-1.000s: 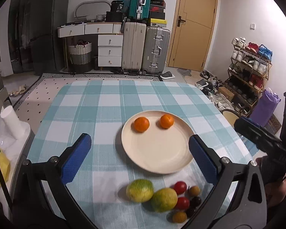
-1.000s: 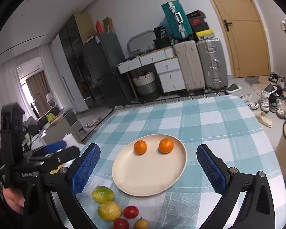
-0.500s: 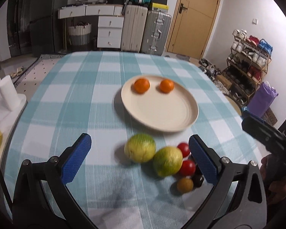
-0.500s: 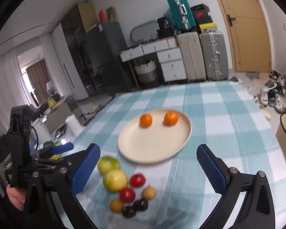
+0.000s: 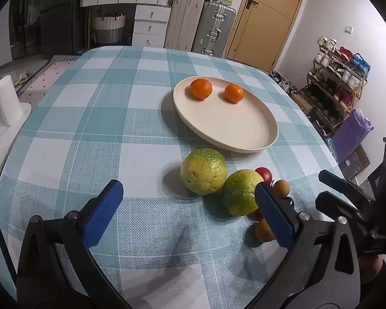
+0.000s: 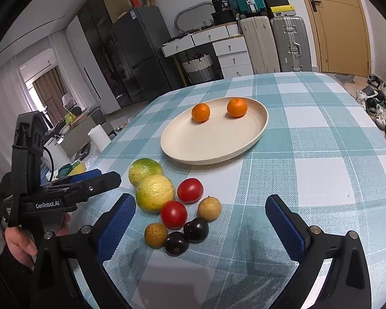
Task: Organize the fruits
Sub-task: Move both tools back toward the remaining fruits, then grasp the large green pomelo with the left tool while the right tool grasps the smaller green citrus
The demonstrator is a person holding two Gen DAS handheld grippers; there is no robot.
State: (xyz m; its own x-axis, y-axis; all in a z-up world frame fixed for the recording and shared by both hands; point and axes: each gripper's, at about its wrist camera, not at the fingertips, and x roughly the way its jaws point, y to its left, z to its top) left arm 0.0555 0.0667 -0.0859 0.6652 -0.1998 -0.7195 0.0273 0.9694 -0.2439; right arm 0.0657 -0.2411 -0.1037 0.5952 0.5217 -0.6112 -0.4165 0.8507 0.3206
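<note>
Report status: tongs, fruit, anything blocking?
Left tongs and right tongs open, empty. Two small oranges on round cream plate; yellow-green citrus pair and small fruits off it. Path to the plate looks open.

Suitcases (image 5: 200,25) are standing beside white drawers (image 5: 149,25), a shoe rack (image 5: 339,77) is lining the wall.
</note>
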